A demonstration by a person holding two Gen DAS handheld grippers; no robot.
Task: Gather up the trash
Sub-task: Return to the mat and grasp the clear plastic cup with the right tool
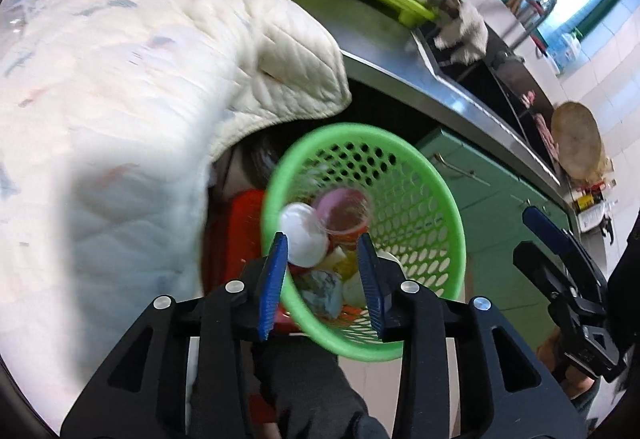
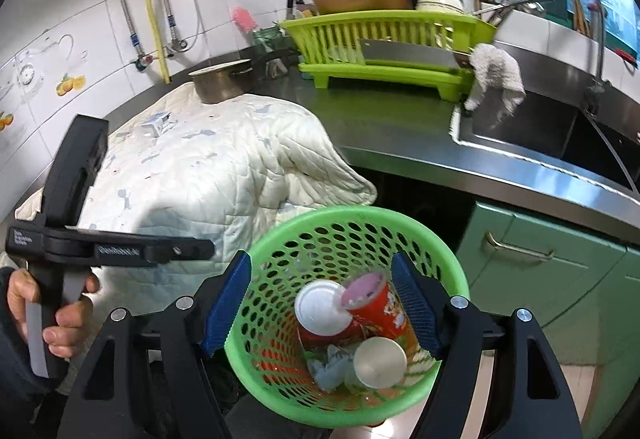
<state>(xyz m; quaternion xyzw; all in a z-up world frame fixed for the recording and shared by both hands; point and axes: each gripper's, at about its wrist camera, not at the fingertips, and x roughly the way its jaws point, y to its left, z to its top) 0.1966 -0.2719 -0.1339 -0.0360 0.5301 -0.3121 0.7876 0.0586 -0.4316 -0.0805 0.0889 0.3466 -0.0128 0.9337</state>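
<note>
Left wrist view: blurred green basket (image 1: 420,207), rim partly behind tongs (image 1: 322,283).

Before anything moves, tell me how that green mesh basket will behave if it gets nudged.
The green basket looks like thin perforated plastic, so probably light and slightly flexible. It holds only cups and crumpled wrappers, so it would likely slide or tip easily. Its smooth rounded rim may slip between pads.

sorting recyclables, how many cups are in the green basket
3 on show in the basket: a red printed cup on its side, a white-lidded cup left of it, and a white cup nearest the camera. More may lie under the crumpled paper.
</note>
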